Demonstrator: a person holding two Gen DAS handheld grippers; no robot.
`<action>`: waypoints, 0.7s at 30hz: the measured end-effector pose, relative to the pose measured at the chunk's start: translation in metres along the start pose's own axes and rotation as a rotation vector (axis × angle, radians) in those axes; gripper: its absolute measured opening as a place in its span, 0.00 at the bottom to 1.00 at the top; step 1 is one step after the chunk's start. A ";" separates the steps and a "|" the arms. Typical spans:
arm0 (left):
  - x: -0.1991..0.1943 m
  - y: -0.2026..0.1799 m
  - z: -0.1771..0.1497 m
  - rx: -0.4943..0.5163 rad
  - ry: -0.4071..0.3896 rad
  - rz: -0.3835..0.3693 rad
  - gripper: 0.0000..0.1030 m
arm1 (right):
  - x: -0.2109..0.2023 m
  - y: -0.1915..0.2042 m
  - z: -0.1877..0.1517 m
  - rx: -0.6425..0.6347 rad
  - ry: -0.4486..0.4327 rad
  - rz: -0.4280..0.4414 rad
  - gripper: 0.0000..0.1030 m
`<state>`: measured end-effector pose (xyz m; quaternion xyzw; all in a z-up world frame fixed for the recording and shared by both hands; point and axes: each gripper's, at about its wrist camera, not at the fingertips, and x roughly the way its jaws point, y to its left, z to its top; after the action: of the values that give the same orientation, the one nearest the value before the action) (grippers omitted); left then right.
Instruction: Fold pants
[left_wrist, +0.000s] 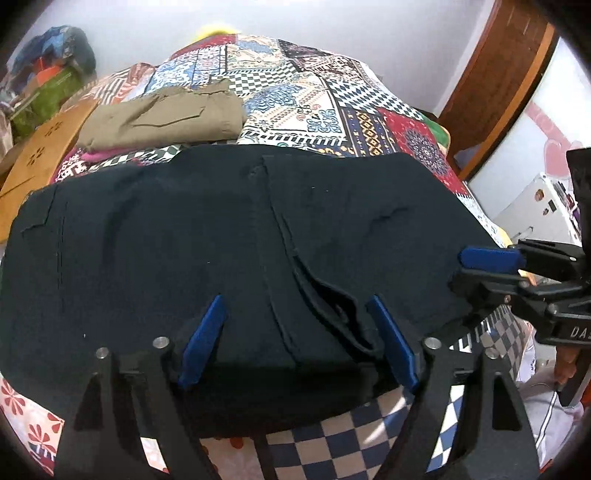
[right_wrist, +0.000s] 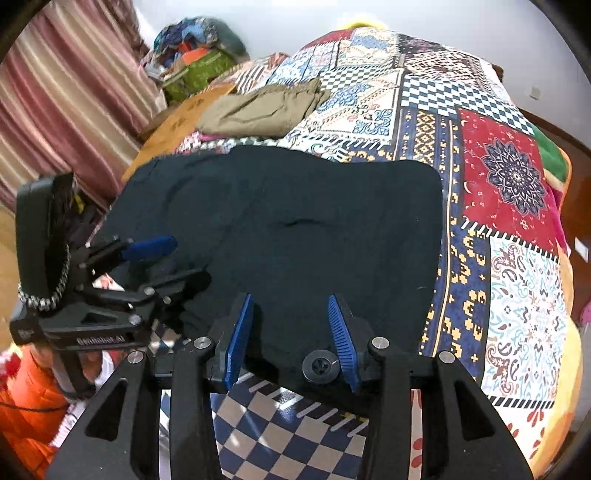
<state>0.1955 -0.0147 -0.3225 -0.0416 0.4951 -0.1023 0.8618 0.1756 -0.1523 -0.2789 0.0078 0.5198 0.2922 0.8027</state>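
Both grippers poised at the near edge of the dark pants (left_wrist: 221, 236) on the bed (left_wrist: 332, 110).
Left gripper (left_wrist: 295, 314) and right gripper (right_wrist: 291, 314) fingers stand apart, gripping nothing; pinch both near corners evenly before lifting.

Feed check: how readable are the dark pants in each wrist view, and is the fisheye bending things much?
Left wrist view: dark pants sharp but very dark; seams and a pocket opening barely show; bedspread bulges at the edges. Right wrist view: pants nearly featureless black with one faint crease; curtain bowed by distortion, corners vignetted, and the left gripper slightly soft.
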 end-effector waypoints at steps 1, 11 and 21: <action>0.000 0.001 -0.001 -0.004 0.002 -0.004 0.80 | 0.001 0.001 -0.001 -0.012 0.006 -0.005 0.38; -0.035 0.019 0.001 -0.057 -0.052 0.025 0.79 | -0.007 -0.001 0.000 -0.017 -0.004 -0.026 0.38; -0.090 0.101 -0.017 -0.227 -0.139 0.186 0.79 | -0.043 -0.012 0.006 0.007 -0.136 -0.109 0.48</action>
<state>0.1503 0.1039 -0.2726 -0.0997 0.4445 0.0374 0.8894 0.1732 -0.1812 -0.2441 0.0021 0.4648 0.2452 0.8508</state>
